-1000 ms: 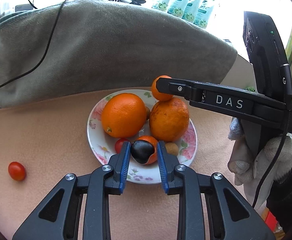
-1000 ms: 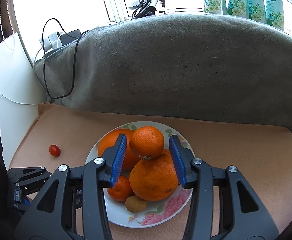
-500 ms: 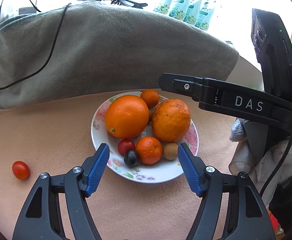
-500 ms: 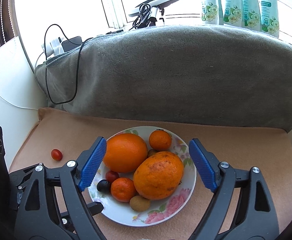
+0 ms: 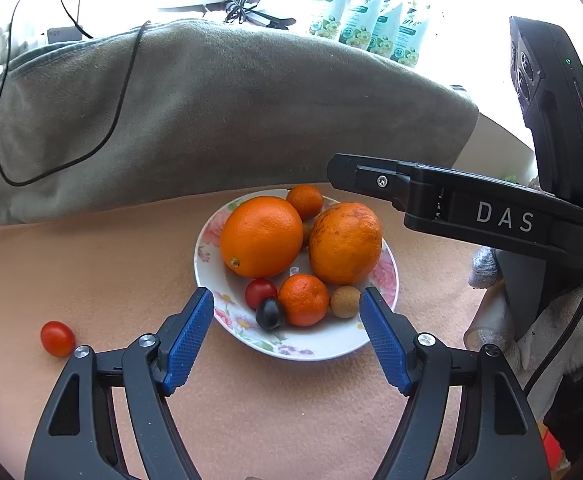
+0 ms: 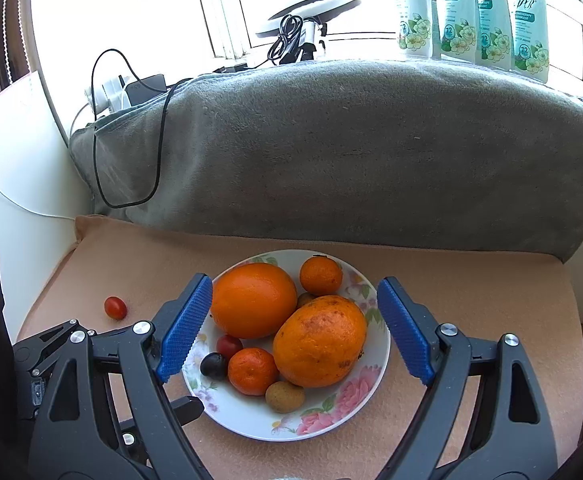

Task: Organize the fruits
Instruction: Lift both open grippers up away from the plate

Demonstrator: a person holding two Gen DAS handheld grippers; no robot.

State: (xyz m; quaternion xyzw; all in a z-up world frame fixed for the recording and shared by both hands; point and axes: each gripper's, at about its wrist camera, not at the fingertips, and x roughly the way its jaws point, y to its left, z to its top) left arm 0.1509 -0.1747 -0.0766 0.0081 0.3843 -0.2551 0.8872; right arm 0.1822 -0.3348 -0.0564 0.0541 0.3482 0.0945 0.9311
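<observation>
Both grippers hover near side of plate (image 5: 323, 350), jaws spread wide, nothing held; left gripper (image 5: 287, 336) and right gripper (image 6: 293, 334) alike; one stray cherry tomato (image 5: 57, 338) lies on peach cloth (image 5: 91, 264) well left of plate, likely next pick; best approach low, left jaws straddling it, close gently, it rolls and bruises easily; plate holds two big oranges (image 5: 261, 236), two mandarins (image 5: 303, 299), red tomato, dark grape (image 5: 269, 313), brown longan (image 5: 344, 301); set stray in free spot at plate's near rim.

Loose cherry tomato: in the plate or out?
Out. The tomato lies on the peach cloth, left of the plate, apart from its rim.
</observation>
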